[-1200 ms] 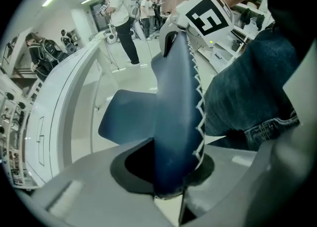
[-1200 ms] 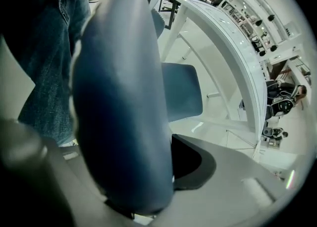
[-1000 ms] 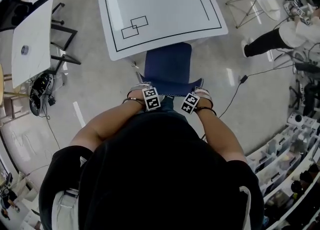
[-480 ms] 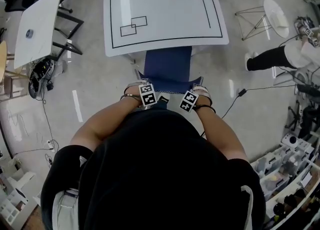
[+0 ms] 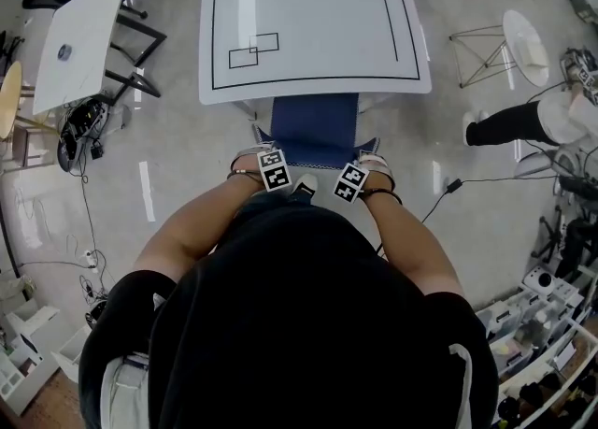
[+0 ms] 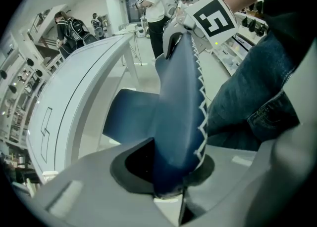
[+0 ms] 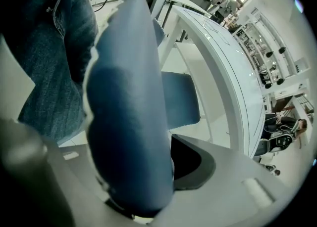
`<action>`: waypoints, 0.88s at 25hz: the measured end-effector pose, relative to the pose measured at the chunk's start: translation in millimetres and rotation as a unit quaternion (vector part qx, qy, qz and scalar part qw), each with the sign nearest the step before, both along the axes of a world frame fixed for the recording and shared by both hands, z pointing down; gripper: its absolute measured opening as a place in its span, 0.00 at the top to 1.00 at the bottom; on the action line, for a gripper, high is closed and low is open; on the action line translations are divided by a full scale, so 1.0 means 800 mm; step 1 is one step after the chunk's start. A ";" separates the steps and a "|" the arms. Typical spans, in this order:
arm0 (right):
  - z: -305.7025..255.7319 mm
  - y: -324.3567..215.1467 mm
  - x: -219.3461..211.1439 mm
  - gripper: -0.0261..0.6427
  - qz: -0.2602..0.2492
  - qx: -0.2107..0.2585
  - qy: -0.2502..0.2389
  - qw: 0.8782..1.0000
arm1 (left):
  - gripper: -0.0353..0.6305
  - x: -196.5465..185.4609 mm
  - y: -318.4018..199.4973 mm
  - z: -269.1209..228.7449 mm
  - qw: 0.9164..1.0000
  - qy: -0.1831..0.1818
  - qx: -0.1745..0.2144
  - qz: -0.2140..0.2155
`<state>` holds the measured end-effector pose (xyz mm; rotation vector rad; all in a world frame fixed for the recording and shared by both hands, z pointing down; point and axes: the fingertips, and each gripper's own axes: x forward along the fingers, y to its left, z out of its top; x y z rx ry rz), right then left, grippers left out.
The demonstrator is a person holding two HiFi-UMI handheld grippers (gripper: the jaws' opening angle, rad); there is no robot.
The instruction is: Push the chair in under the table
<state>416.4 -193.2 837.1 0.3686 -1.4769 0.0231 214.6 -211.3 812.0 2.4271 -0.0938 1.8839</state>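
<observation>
A blue chair stands in front of the white table [image 5: 313, 77], its seat [image 5: 313, 123] partly under the table's near edge. Both grippers point down and clamp the top of the blue backrest [image 5: 314, 162]. My left gripper [image 5: 265, 160] holds its left end and my right gripper [image 5: 364, 169] its right end. In the left gripper view the backrest [image 6: 178, 117] fills the gap of the left gripper [image 6: 171, 184], with the seat [image 6: 129, 117] and table [image 6: 74, 92] beyond. In the right gripper view the backrest [image 7: 129, 107] sits deep in the right gripper [image 7: 133, 196].
A second white table [image 5: 79, 39] on black legs stands at the far left, with tangled cables [image 5: 79, 128] below it. At the right are a round white side table [image 5: 523, 44], a person's leg [image 5: 514, 123] and a floor cable [image 5: 447, 186]. Shelves [image 5: 533, 343] line the lower right.
The chair has slid toward the table, so less of the seat shows in front of the table edge. Both grippers moved along with the backrest, still clamped on it.
</observation>
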 end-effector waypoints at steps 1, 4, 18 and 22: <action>0.003 -0.006 0.000 0.62 -0.003 -0.001 0.003 1.000 | 0.81 -0.002 -0.003 0.003 1.000 -0.002 0.000 -0.004; 0.007 -0.027 -0.003 0.62 -0.011 -0.002 0.011 1.000 | 0.81 -0.008 -0.017 0.007 1.000 -0.008 -0.003 -0.017; -0.001 -0.080 0.025 0.62 -0.030 0.004 0.025 0.999 | 0.80 0.020 -0.045 0.000 1.000 0.012 -0.013 -0.009; 0.000 -0.086 0.034 0.62 -0.029 0.003 0.030 0.999 | 0.80 0.028 -0.047 0.001 1.000 0.014 -0.013 -0.003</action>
